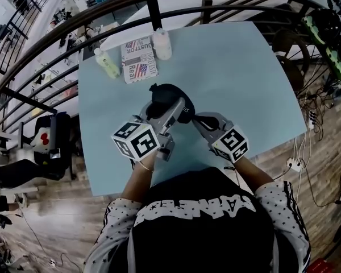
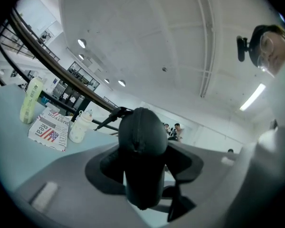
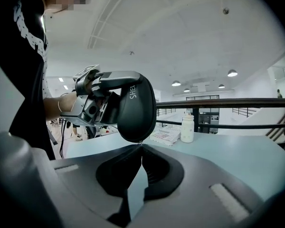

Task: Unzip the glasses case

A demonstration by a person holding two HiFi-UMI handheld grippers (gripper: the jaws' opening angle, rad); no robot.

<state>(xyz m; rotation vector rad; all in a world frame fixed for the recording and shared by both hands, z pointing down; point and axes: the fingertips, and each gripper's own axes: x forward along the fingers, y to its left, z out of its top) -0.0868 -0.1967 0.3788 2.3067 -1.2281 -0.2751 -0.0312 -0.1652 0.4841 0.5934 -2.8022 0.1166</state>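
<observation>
I am at the start of the unzipping proper. My left gripper is clamped across the black glasses case and holds it up off the pale blue table, one end of the case sticking out past the jaws. In the left gripper view the zip seam runs along the edge facing me and looks closed.

My right gripper has its jaws together. Their tips meet right at the case's lower edge, on a small glinting bit that I take for the zipper pull; it is too small to be sure of.

As I judge it, the next move is to draw the right gripper along the seam and around the curve of the case, with the left keeping a firm hold. If the pinch is shallow, the pull could slip out.
</observation>
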